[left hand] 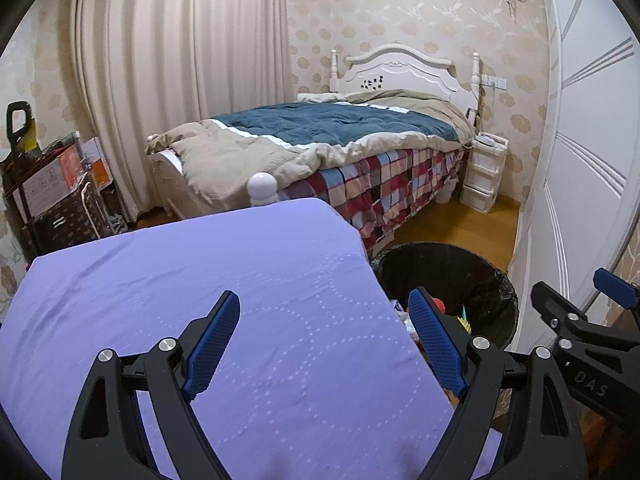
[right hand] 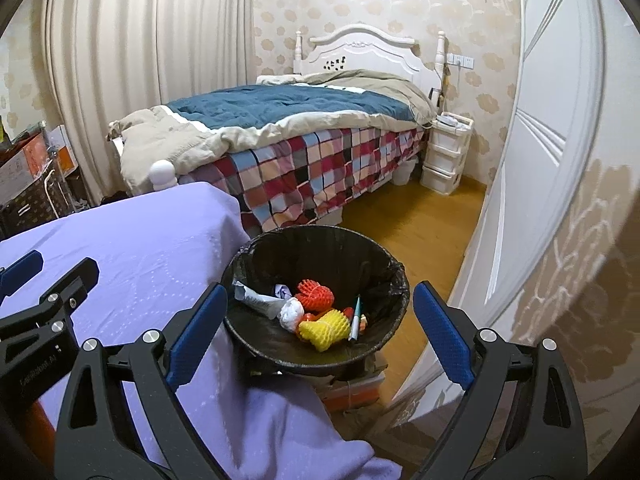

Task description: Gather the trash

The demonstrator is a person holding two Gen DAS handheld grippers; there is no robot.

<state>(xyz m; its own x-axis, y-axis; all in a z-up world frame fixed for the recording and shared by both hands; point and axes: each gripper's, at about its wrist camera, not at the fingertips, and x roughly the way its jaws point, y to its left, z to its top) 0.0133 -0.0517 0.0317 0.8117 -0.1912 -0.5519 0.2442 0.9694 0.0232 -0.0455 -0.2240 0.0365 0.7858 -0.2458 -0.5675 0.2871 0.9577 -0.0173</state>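
A black lined trash bin (right hand: 376, 264) stands on the floor right of a table under a purple cloth (right hand: 152, 248). Inside lie an orange foam net (right hand: 316, 294), a yellow foam net (right hand: 324, 330), a crumpled white paper (right hand: 291, 312), a flattened tube (right hand: 260, 302) and a pen (right hand: 355, 318). My right gripper (right hand: 320, 320) is open and empty above the bin. My left gripper (left hand: 324, 336) is open and empty over the purple cloth (left hand: 200, 280), with the bin (left hand: 448, 264) to its right. The right gripper's body (left hand: 580, 328) shows at the far right of the left wrist view.
A bed (right hand: 288, 136) with a teal and beige quilt and a checked sheet stands behind. A white drawer unit (right hand: 444, 156) is beside it. A white door (right hand: 540, 160) is at the right. Boxes and a cart (left hand: 52, 188) stand at the left by the curtain.
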